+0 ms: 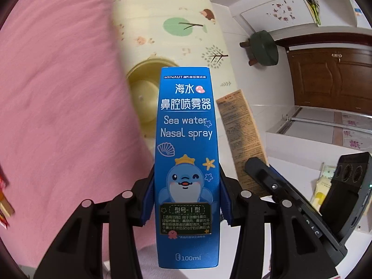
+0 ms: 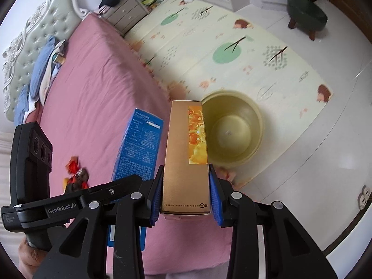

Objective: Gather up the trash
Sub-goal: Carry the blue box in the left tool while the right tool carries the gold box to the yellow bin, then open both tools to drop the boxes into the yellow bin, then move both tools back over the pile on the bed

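Observation:
My left gripper (image 1: pixel 186 200) is shut on a blue nasal spray box (image 1: pixel 187 153), held upright above the pink bed edge; the box also shows in the right wrist view (image 2: pixel 137 148). My right gripper (image 2: pixel 186 195) is shut on a gold box (image 2: pixel 186 153), which also shows in the left wrist view (image 1: pixel 241 139). A yellow-green round bin (image 2: pixel 234 130) stands on the floor mat just beyond the gold box; the blue box partly hides the bin in the left wrist view (image 1: pixel 144 93). Red and orange wrappers (image 2: pixel 75 174) lie on the bed.
The pink bed (image 2: pixel 93 88) fills the left side, with clothes (image 2: pixel 44 65) near the headboard. A patterned play mat (image 2: pixel 232 53) covers the floor. A green stool (image 2: pixel 307 16) stands by the brown door. A nightstand (image 2: pixel 125 14) is at the bed's head.

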A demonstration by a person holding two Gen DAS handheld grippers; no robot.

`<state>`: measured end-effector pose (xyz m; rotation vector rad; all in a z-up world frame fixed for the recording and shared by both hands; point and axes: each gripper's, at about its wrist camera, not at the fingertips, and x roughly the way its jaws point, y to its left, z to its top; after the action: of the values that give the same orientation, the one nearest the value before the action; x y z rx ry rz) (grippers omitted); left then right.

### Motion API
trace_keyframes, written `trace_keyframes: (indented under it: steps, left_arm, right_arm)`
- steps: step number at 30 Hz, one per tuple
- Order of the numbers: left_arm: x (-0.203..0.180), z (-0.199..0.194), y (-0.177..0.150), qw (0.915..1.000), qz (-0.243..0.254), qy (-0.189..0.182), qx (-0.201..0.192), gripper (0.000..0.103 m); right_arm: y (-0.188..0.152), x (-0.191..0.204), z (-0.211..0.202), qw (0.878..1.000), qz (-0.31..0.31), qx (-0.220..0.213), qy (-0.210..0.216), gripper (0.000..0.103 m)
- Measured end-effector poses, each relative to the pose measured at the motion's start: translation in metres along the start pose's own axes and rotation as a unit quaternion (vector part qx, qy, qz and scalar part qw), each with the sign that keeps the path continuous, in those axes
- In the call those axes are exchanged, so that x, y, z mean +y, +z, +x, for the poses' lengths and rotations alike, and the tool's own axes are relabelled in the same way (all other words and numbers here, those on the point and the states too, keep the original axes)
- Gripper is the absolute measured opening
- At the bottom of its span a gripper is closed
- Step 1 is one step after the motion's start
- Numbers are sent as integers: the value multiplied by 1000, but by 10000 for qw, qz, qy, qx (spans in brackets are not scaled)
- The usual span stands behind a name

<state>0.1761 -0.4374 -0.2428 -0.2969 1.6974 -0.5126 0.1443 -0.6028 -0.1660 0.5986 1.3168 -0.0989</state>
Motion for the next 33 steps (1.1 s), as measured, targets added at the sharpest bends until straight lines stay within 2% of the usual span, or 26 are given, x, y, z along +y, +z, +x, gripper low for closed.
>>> trace_keyframes:
  steps: [1, 2, 3, 4, 5, 7, 11, 20, 24, 28, 33]
  left_arm:
    - [-7, 1, 6, 10000, 63, 33, -59, 47]
    - [-14, 1, 14, 9997, 154, 88, -154, 56]
    - [-21, 2, 20, 9996, 194, 116, -197, 78]
    - [-25, 2, 26, 9994, 211, 150, -237, 87]
    - [-27, 0, 31, 9991, 218, 172, -329, 91]
    - [-26, -3, 39, 9988, 250, 269, -323, 92]
    - [-26, -8, 44, 9981, 325, 418, -301, 94]
    - [21, -49, 23, 9930, 250, 938, -671, 97]
    - [51, -71, 10, 9934, -43, 816, -799, 97]
    - [86, -97, -10, 9921, -276, 776, -948, 97]
    - [128, -125, -41, 9885, -588, 816, -1133, 97]
  right_arm:
    - [7, -4, -1, 10000, -1, -50, -24, 36]
    - [17, -9, -4, 9999, 20, -137, -85, 36]
    - [23, -12, -5, 9998, 47, -173, -94, 42]
    - [29, -15, -6, 9998, 82, -188, -47, 56]
    - [35, -19, -8, 9996, 140, -233, -33, 60]
    - [43, -25, -14, 9989, 222, -409, -102, 75]
    - [48, -25, -18, 9985, 229, -495, -6, 83]
    - [28, 1, -13, 9982, 393, -422, 135, 89]
    - [11, 25, -6, 9990, 356, -202, 187, 91]
    - [-6, 54, 6, 9984, 372, 246, 350, 91]
    - [-33, 108, 15, 9984, -267, 392, 324, 91]
